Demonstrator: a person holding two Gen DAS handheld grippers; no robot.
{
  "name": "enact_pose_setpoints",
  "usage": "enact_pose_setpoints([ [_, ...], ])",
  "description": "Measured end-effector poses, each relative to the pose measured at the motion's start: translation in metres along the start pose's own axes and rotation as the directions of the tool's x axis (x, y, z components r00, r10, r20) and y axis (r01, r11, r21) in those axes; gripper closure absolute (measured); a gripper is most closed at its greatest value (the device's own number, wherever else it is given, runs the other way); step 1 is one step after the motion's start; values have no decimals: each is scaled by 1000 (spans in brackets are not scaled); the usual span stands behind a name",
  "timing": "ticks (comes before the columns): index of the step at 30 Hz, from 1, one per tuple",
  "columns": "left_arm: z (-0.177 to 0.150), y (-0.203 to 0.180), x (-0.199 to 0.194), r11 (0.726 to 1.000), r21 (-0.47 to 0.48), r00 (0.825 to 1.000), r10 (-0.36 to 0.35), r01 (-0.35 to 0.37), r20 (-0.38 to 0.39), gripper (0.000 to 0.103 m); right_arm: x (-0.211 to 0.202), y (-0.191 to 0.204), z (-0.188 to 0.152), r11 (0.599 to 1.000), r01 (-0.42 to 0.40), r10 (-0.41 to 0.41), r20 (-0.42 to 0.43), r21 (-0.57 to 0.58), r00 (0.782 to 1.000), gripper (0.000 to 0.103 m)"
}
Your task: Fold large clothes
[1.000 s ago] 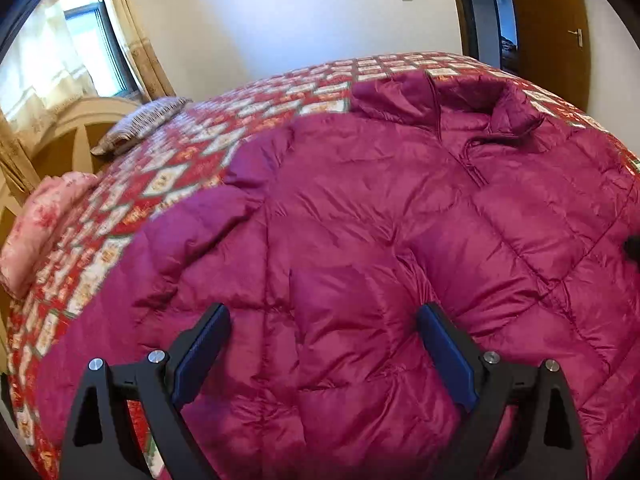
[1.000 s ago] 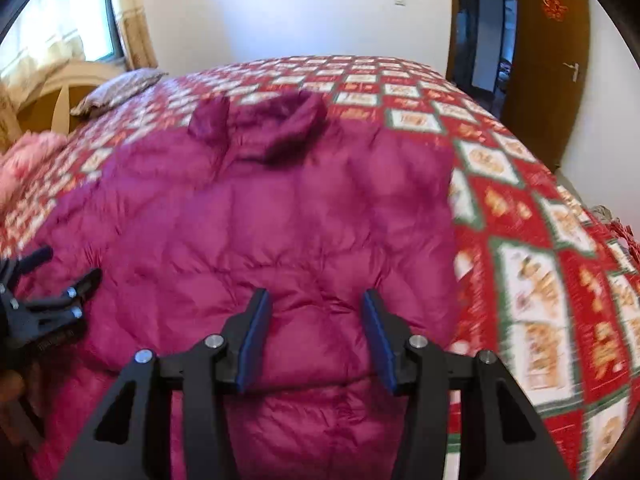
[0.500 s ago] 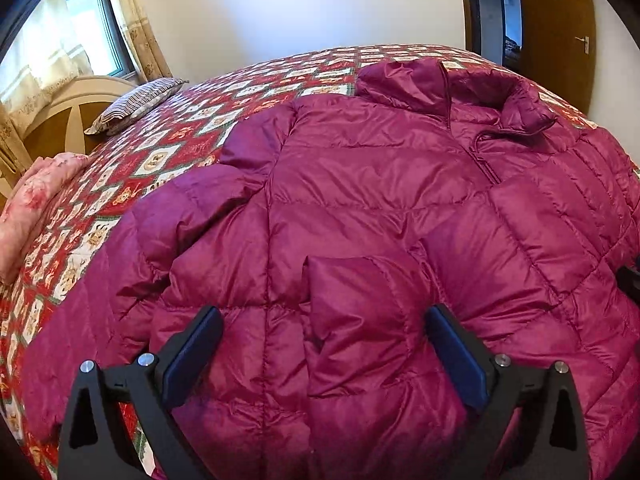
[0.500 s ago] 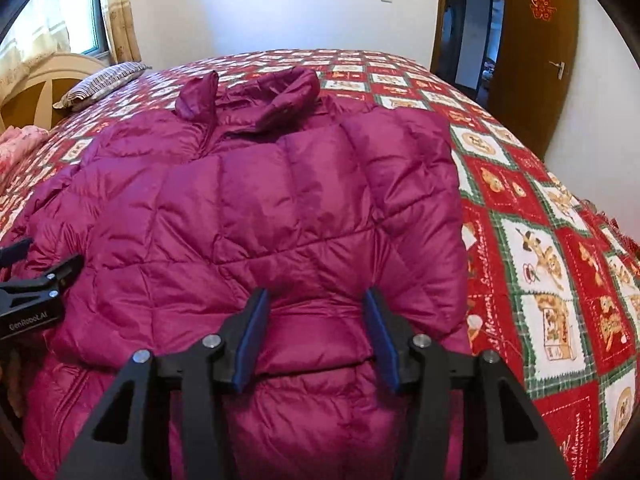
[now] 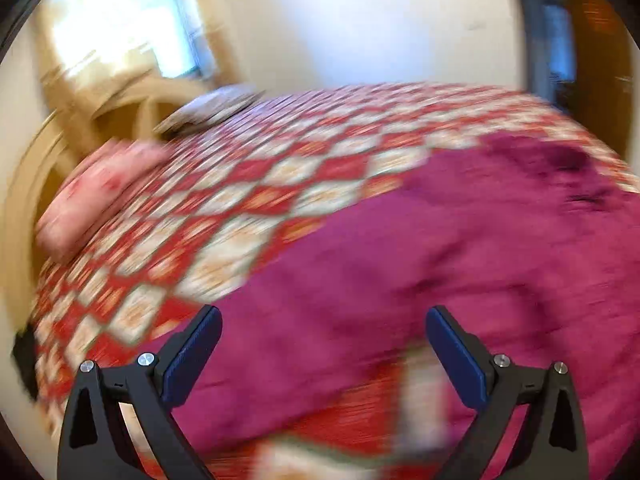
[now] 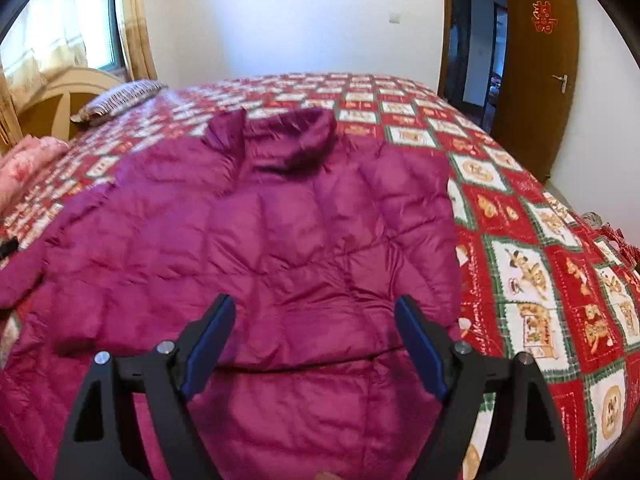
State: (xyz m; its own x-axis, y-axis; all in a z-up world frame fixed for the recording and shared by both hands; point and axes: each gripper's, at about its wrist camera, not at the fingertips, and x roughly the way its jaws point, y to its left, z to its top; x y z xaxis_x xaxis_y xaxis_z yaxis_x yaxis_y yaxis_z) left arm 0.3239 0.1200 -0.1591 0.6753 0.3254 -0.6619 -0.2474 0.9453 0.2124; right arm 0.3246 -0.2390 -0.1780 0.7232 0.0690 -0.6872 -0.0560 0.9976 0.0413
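Observation:
A large magenta quilted puffer jacket (image 6: 280, 240) lies spread on the bed, collar (image 6: 280, 136) toward the far side, right sleeve folded in over the body. In the blurred left wrist view its left sleeve (image 5: 360, 280) stretches out toward the left. My left gripper (image 5: 322, 324) is open and empty above that sleeve near the bed's front edge. My right gripper (image 6: 314, 312) is open and empty above the jacket's lower right part.
The bed has a red, white and green patchwork quilt (image 6: 540, 272). A pink folded blanket (image 6: 28, 160) and a striped pillow (image 6: 120, 98) lie by the cream headboard (image 6: 56, 92) at left. A brown door (image 6: 540, 64) stands at right.
The left gripper has swung fast to the left, from over the jacket's body to over its left sleeve; its view is blurred. The right gripper has opened wider and stayed over the lower jacket.

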Motion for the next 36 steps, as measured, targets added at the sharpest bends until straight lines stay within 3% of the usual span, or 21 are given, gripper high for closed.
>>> enact_pose_setpoints([
  [4, -31, 94, 36, 979, -145, 983, 125, -145, -138, 1, -14, 11, 0, 999, -15, 16, 41, -32, 999, 12],
  [8, -59, 139, 44, 954, -264, 978, 94, -142, -188, 1, -10, 27, -10, 995, -6, 11, 43, -97, 999, 12],
  [12, -72, 138, 56, 943, -326, 978, 2, -72, -209, 1, -6, 35, -19, 993, -13, 15, 18, -120, 1000, 12],
  [14, -71, 128, 58, 949, -312, 982, -11, -49, -186, 2, -9, 38, -21, 991, -11, 14, 25, -131, 1000, 12],
  [15, -69, 122, 57, 955, -292, 983, -6, -49, -183, 19, -11, 39, -21, 991, -10, 14, 32, -136, 999, 12],
  [16, -66, 117, 55, 961, -277, 985, -24, -25, -173, 62, -13, 38, -21, 990, -9, 14, 38, -139, 999, 12],
  [19, -47, 105, 35, 966, -257, 993, -21, -10, -117, 81, -18, 32, -19, 991, 7, 0, 56, -133, 998, 12],
  [22, -18, 87, 1, 977, -215, 1000, -1, 2, 3, 82, -16, 18, -15, 995, 38, -32, 63, -96, 997, 12],
  [27, 28, 31, -39, 985, -124, 986, -101, 117, 133, 83, -17, 3, -12, 999, 36, -34, 68, -24, 997, 12],
  [32, 50, -51, -65, 971, 7, 952, -238, 241, 195, 86, -21, -4, -15, 1000, 30, -30, 78, -5, 997, 12],
  [36, 53, -127, -80, 934, 126, 914, -354, 334, 198, 85, -20, -13, -18, 999, 26, -28, 69, 25, 997, 12],
])
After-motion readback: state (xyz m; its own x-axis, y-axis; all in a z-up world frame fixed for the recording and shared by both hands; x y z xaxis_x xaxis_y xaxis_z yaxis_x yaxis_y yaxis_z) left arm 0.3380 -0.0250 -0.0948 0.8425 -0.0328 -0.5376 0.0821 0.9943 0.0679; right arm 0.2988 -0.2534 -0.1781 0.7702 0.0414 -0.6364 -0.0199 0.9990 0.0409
